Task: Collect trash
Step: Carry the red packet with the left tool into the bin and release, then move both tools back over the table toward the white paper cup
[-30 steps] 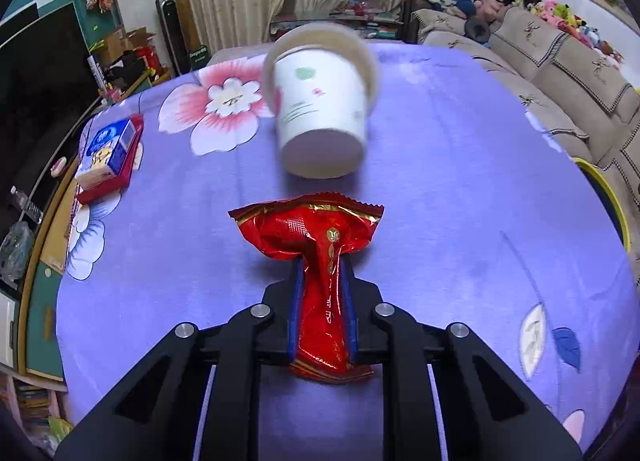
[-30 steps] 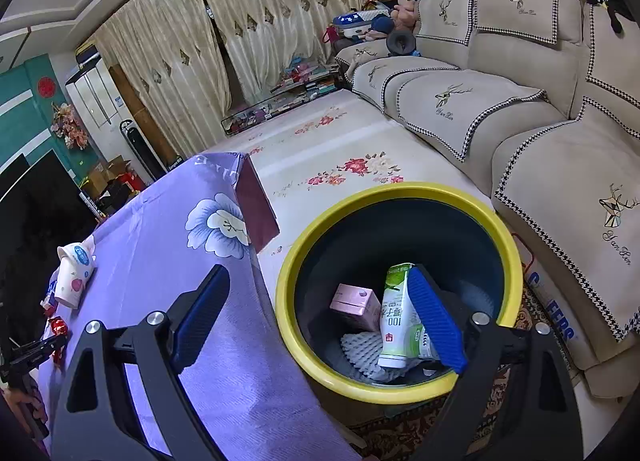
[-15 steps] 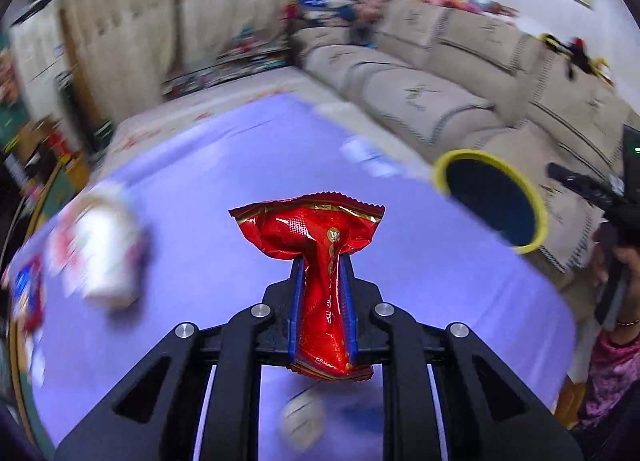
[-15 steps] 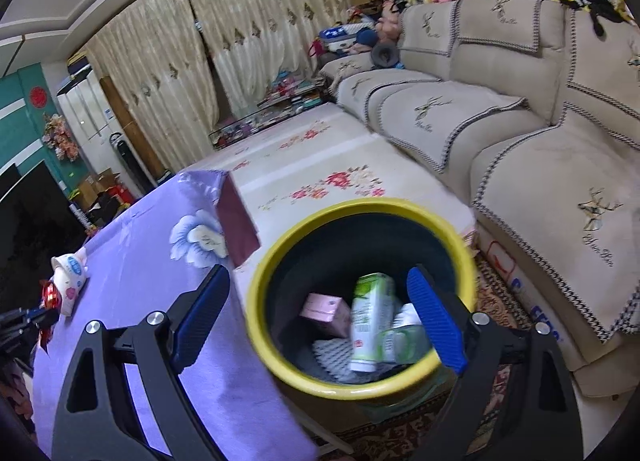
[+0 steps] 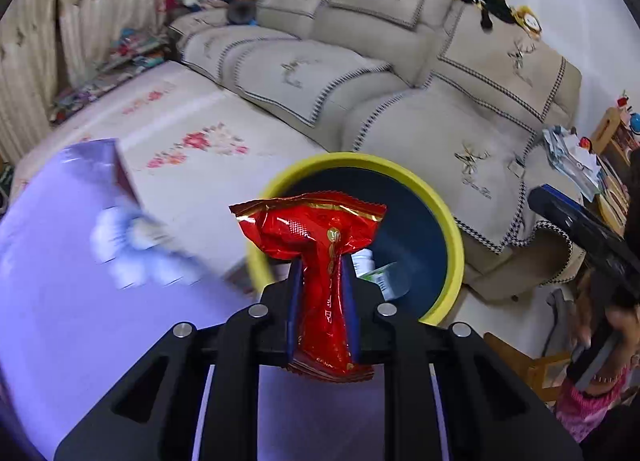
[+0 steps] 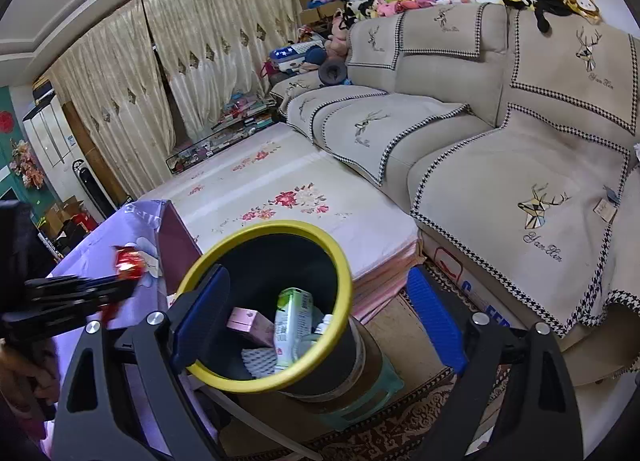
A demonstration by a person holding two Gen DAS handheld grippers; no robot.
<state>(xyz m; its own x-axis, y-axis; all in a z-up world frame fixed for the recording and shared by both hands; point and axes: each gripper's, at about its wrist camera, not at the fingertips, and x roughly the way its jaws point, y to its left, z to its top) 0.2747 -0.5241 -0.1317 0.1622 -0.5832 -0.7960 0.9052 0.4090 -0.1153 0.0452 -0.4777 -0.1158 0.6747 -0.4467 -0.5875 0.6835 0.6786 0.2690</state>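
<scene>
Now left gripper (image 5: 322, 281) clamping red wrapper (image 5: 316, 245), yellow-rimmed bin (image 5: 448, 221)

Red-gold wrapper (image 5: 320, 245); yellow-rimmed black bin (image 6: 340, 261); purple floral tablecloth (image 5: 60, 301).

The bin (image 6: 340, 261) stands on the floor between the table (image 6: 136, 221) on its left and the sofa (image 6: 500, 165) on its right. A carton (image 6: 292, 325), a box (image 6: 250, 321) and a small bottle (image 6: 324, 323) lie inside it. The wrapper (image 5: 320, 261) sits between the left gripper's (image 5: 322, 293) jaws, above the table edge, just beside the bin's rim. A mat (image 6: 280, 189) lies behind the bin.
</scene>
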